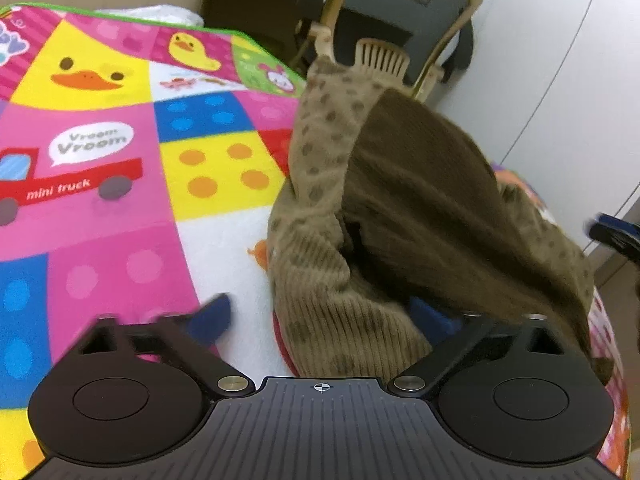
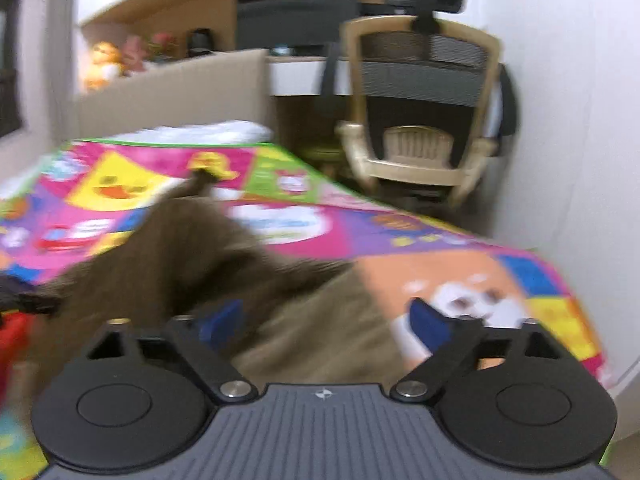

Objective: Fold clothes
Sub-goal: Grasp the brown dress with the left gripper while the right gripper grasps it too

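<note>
A brown knit garment [image 1: 400,208] with darker spots and a ribbed hem is bunched on the colourful play mat [image 1: 120,128], rising to a peak. My left gripper [image 1: 322,316] is open, its blue pads wide apart. The ribbed hem lies between them and covers part of the right pad [image 1: 430,316]. In the blurred right wrist view the garment [image 2: 180,264] spreads from the left into the open right gripper [image 2: 326,320], and its cloth lies between the blue pads. Neither gripper is closed on the cloth. The right gripper's dark tip [image 1: 612,232] shows at the left view's right edge.
An office chair [image 2: 424,92] with a beige plastic stool [image 2: 418,148] under it stands beyond the mat's far corner. A cardboard box [image 2: 172,96] and white fabric [image 2: 208,132] lie behind the mat. A white wall [image 2: 568,120] runs along the right.
</note>
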Available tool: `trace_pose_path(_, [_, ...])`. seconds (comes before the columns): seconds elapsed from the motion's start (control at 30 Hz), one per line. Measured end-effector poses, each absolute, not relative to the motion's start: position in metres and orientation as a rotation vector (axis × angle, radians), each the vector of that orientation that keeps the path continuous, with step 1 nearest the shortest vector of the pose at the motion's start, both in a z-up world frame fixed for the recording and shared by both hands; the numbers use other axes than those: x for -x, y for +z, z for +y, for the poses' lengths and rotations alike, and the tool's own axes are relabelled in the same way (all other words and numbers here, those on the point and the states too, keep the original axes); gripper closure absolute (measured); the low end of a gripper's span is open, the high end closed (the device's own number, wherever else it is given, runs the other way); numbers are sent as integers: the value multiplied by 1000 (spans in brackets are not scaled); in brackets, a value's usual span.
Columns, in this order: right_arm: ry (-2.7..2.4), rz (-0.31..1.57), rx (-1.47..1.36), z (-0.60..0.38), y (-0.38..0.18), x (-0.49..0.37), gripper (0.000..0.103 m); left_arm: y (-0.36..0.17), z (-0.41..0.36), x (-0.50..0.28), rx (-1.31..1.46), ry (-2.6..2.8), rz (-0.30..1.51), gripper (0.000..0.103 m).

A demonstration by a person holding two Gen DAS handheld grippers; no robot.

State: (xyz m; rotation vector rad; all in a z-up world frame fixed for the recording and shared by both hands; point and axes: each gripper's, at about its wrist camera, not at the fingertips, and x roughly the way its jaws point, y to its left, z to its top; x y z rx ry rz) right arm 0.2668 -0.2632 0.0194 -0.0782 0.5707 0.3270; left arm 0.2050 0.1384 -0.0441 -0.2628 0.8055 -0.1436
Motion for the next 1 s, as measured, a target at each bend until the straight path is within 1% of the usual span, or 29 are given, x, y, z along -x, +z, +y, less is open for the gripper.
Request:
trace_pose_path(0.03, [304,597,57,-270,15,-284,32,-44,140,-206,265,-149,796,35])
trace_pose_path(0.1, [276,659,14,-281,0,-312,32,-45,136,-209,263,-153,789,29])
trace_pose_path(0.17, [266,719,-24,-285,-19,-329,33,-47,133,-213,260,-157,781,27])
trace_pose_path(0.2, [269,745,-47,-284,-26,-333,43,-47,129,-215,243,-158,777,31])
trace_pose_path(0.23, [284,771,-73,-283,-32,-333,55,-47,126,-215,216,-151,773,37])
trace_pose_path(0.27, [289,781,-87,-279,-36,-330,71,-47,123,-216,190,-145,768,52])
trace_pose_path(0.3, [296,780,-78,-271,-35,-323,76,-47,119,-216,164,-139,764,67])
trace_pose_path(0.33, [316,787,-63,-263,-35,-314,81,-47,120,-214,157,-131,763,75])
trace_pose_path(0.37, [337,793,-51,-257,-33,-302,89,-47,122,-213,151,-123,762,85])
trace_pose_path(0.43, [378,804,-19,-244,-31,-275,91,-44,129,-203,175,-134,767,91])
trace_pose_path(0.5, [413,812,7,-234,-29,-239,93,-40,133,-183,177,-146,767,93])
trace_pose_path(0.63, [499,856,-14,-223,-19,-155,94,-32,135,-125,155,-190,776,94])
trace_pose_path(0.73, [547,874,24,-219,-15,-98,94,-28,141,-80,114,-196,776,93])
trace_pose_path(0.77, [548,866,41,-219,-13,-85,94,-27,146,-71,108,-177,778,88])
trace_pose_path(0.8, [542,848,52,-222,-9,-77,94,-26,150,-63,103,-158,781,80])
trace_pose_path(0.83, [536,830,63,-225,-5,-69,94,-23,156,-57,117,-134,773,76])
trace_pose_path(0.87, [527,804,57,-229,1,-64,93,-19,161,-51,132,-111,766,69])
trace_pose_path(0.93, [506,732,13,-240,18,-60,92,-5,172,-39,210,-115,724,65])
trace_pose_path(0.97, [499,694,2,-244,26,-59,87,3,176,-33,255,-134,699,58])
trace_pose_path(1.0, [493,656,-9,-247,34,-57,80,10,179,-28,308,-167,676,45])
